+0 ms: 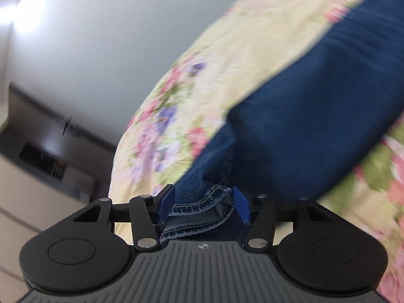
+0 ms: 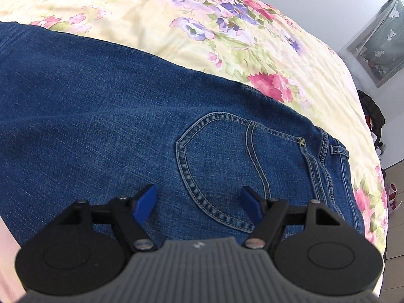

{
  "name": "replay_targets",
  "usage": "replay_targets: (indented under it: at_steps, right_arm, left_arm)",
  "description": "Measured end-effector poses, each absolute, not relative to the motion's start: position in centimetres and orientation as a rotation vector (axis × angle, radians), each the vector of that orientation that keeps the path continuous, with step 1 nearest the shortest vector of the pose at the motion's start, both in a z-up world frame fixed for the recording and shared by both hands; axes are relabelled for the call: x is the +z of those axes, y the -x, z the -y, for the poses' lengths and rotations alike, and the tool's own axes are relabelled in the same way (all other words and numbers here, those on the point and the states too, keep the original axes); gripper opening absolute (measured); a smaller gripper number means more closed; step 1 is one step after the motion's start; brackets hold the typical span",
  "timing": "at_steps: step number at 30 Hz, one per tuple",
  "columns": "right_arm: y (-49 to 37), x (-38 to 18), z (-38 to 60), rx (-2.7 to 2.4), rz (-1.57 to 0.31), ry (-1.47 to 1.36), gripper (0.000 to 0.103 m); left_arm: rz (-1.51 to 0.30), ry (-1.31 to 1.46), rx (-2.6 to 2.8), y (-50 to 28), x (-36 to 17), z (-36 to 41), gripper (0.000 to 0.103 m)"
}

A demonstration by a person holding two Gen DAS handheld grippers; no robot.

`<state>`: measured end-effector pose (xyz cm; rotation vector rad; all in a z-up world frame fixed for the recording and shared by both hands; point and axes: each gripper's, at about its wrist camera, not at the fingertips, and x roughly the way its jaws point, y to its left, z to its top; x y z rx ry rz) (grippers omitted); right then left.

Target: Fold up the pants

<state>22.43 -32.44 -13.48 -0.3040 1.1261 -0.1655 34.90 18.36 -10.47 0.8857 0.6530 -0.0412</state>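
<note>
Two views, two ends of the jeans (image 2: 126, 116) on the floral bed (image 2: 176, 7). Only the right view shows the pocket (image 2: 214, 166) and the waistband by the bed's right edge; only the left shows the bunched hem (image 1: 202, 207). Left gripper (image 1: 203, 203) has the hem between its blue pads, partly closed, though contact isn't clear. Right gripper (image 2: 198, 202) hovers wide over the pocket, holding nothing.

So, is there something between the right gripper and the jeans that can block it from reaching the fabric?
Nothing visible blocks it. The right gripper hangs open directly over the jeans, near the back pocket, with only bare denim between its blue fingers. The jeans lie flat on the floral bedspread.
</note>
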Motion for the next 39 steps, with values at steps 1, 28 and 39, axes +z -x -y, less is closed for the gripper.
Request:
replay_targets:
  at_steps: [1, 28, 39]
  right_arm:
    - [-22.5, -13.5, 32.4, -0.165, -1.127, 0.307, 0.069]
    - [-18.9, -12.0, 33.2, -0.23, -1.109, 0.316, 0.069]
    - [-18.8, -12.8, 34.1, -0.293, -1.124, 0.296, 0.068]
  left_arm:
    - [-0.664, -0.851, 0.004, -36.1, -9.9, -19.1, 0.057]
    - [-0.807, 0.682, 0.32, -36.6, -13.1, -38.7, 0.025]
    - [-0.747, 0.418, 0.342, -37.7, -8.4, -37.0, 0.005]
